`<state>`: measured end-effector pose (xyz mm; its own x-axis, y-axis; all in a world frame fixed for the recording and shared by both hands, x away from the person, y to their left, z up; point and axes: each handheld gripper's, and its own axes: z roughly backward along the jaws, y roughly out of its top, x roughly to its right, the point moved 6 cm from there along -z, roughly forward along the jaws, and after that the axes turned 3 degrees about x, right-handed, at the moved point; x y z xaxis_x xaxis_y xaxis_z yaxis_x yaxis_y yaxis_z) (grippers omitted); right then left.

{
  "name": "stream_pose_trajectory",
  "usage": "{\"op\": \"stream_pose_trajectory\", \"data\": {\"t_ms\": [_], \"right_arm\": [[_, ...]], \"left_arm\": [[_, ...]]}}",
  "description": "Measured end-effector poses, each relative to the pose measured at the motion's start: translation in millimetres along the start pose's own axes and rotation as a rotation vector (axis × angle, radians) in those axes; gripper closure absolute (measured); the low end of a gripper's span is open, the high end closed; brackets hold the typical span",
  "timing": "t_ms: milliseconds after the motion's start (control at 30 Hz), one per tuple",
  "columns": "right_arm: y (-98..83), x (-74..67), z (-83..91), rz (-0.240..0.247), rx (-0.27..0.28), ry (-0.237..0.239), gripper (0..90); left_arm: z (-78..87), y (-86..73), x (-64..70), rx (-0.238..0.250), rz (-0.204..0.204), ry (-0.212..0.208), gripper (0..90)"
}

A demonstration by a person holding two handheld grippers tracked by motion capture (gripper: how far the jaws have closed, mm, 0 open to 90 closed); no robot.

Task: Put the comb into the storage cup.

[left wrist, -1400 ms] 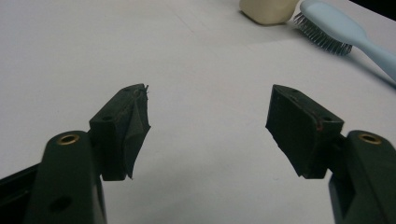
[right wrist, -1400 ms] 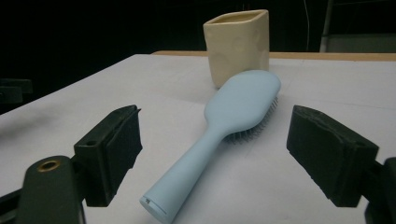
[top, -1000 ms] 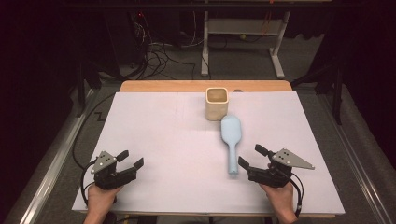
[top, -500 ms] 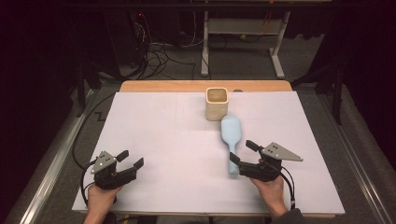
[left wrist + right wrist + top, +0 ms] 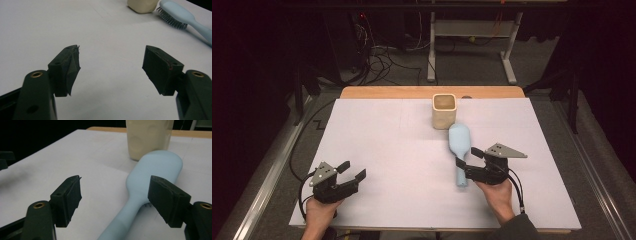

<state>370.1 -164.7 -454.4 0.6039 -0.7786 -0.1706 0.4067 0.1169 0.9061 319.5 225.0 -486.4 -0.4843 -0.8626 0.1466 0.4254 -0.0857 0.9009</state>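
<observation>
A light blue hairbrush lies bristles down on the white table, its head toward a cream cup. My right gripper straddles the brush handle, and its jaws have just been closing. In the right gripper view the brush runs between the two pads of the right gripper; a gap shows on the left side, so the gripper is open. My left gripper rests near the front left of the table, open and with nothing in it. The left gripper view shows that gripper over bare table, with the brush and the cup farther off.
A wooden strip edges the table's far side. Behind it stand a metal frame's legs and loose cables on the floor. A metal rail runs along the table's left side.
My right gripper has moved left to the brush handle and its jaws have narrowed around it. The brush, cup and left gripper have stayed where they were.
</observation>
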Motion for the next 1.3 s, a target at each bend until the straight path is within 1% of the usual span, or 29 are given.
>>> {"op": "stream_pose_trajectory", "data": {"t_ms": [333, 400, 433, 467, 533, 600, 633, 667, 700, 733, 767, 800, 1100, 1300], "right_arm": [[3.2, 4.4, -12.4, 0.011, -0.153, -0.042, 32.9], [3.6, 5.1, -14.8, 0.016, -0.187, -0.044, 33.6], [4.1, 5.9, -17.1, 0.025, -0.222, -0.045, 34.5], [4.1, 5.9, -17.1, 0.025, -0.222, -0.045, 34.5], [4.2, 7.4, -19.1, 0.025, -0.256, -0.053, 35.5], [4.0, 9.3, -21.4, 0.017, -0.285, -0.060, 36.3], [3.2, 12.4, -23.9, 0.014, -0.316, -0.074, 36.8], [3.2, 12.4, -23.9, 0.014, -0.316, -0.074, 36.8], [2.6, 13.6, -25.1, 0.003, -0.334, -0.079, 37.2], [1.9, 15.1, -26.6, -0.004, -0.353, -0.081, 37.3], [0.6, 17.3, -29.1, -0.016, -0.388, -0.093, 37.9], [0.6, 17.3, -29.1, -0.016, -0.388, -0.093, 37.9], [-3.2, 22.9, -39.7, -0.042, -0.504, -0.116, 39.8], [-3.7, 22.7, -44.5, -0.059, -0.536, -0.112, 42.0]], "left_arm": [[0.0, 0.0, 0.2, 0.001, -0.002, 0.000, 30.4], [0.0, 0.0, 0.3, 0.000, -0.003, 0.001, 30.4], [0.1, 0.0, 0.4, -0.001, -0.004, 0.001, 30.3], [0.1, 0.0, 0.4, -0.001, -0.004, 0.000, 30.3], [0.0, 0.1, 0.5, 0.001, -0.003, 0.000, 30.4], [0.0, 0.1, 0.5, 0.001, -0.003, -0.001, 30.4], [-0.1, 0.1, 0.5, 0.001, -0.003, -0.001, 30.4], [-0.1, 0.1, 0.5, 0.000, -0.004, -0.001, 30.4], [-0.1, 0.1, 0.6, 0.000, -0.003, -0.002, 30.4], [-0.1, 0.1, 0.7, 0.000, -0.003, -0.002, 30.4], [-0.2, 0.1, 0.6, 0.000, -0.003, -0.003, 30.4], [-0.2, 0.0, 0.5, -0.002, -0.002, -0.003, 30.4], [-0.5, 0.1, 0.7, -0.002, 0.000, -0.005, 30.3], [-0.8, 0.1, 0.8, -0.002, 0.002, -0.007, 30.3]]}}
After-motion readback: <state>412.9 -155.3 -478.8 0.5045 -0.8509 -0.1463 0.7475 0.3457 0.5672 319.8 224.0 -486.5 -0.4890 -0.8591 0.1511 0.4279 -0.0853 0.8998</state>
